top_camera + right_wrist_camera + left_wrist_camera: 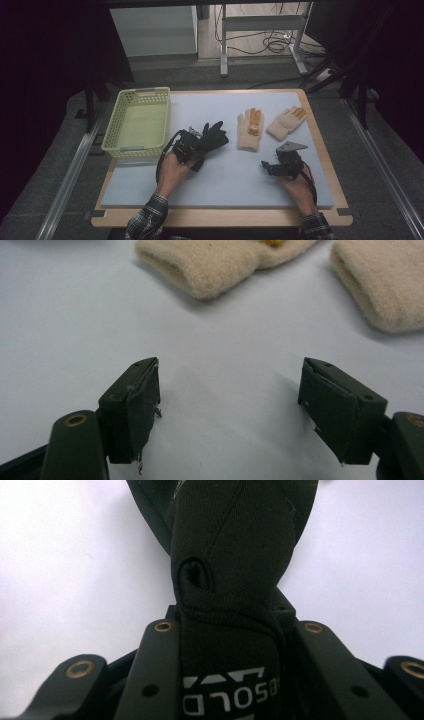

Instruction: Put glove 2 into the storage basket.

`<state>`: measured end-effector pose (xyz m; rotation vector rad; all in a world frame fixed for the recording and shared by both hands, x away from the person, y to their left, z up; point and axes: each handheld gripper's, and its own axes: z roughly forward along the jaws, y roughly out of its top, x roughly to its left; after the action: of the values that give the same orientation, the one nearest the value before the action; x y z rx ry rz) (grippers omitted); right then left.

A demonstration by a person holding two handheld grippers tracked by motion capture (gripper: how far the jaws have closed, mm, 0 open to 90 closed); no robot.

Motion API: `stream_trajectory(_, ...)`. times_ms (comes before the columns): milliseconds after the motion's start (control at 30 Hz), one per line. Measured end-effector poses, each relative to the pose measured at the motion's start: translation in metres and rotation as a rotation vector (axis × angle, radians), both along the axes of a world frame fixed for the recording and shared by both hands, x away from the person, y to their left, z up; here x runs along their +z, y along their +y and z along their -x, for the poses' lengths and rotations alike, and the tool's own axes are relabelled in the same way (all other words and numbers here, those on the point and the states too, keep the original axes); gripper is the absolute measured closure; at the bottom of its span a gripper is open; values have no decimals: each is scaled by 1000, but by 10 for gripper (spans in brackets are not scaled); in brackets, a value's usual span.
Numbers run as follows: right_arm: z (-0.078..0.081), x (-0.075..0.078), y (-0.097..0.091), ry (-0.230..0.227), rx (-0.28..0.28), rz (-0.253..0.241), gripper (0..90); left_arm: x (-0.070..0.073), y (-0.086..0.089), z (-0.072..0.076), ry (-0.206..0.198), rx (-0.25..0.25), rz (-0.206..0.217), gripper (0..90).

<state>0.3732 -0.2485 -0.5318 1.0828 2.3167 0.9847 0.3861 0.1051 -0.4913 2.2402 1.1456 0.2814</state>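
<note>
The black glove (212,136) is hanging pinched at its cuff in the left gripper (192,145), whose jaws are clamping it, just right of the green basket (135,125) at the mat's left. The right gripper (270,167) is resting with jaws gaping and empty at the near right, facing two cream gloves (250,131) lying farther back on the mat (225,185).
</note>
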Motion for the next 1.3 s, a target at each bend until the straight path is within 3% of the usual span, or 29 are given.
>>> stream_trajectory(100, 0, 0, 0, 1, 0, 0, 243, 19, 1, -3, -35, 13, -8, 682)
stream_trajectory(300, 0, 0, 0, 1, 0, 0, 243, 35, 7, -9, -57, 37, -17, 679)
stream_trajectory(667, 0, 0, 0, 2, -1, 1, 243, 68, 41, -20, -113, 124, -49, 673)
stream_trajectory(1000, 0, 0, 0, 1, 1, 2, 243, 91, 99, -31, -142, 269, -70, 673)
stream_trajectory(1067, 0, 0, 0, -1, 0, 0, 243, 92, 105, -32, -144, 282, -72, 673)
stream_trajectory(1300, 0, 0, 0, -1, 0, -1, 243, 90, 151, -39, -127, 392, -72, 672)
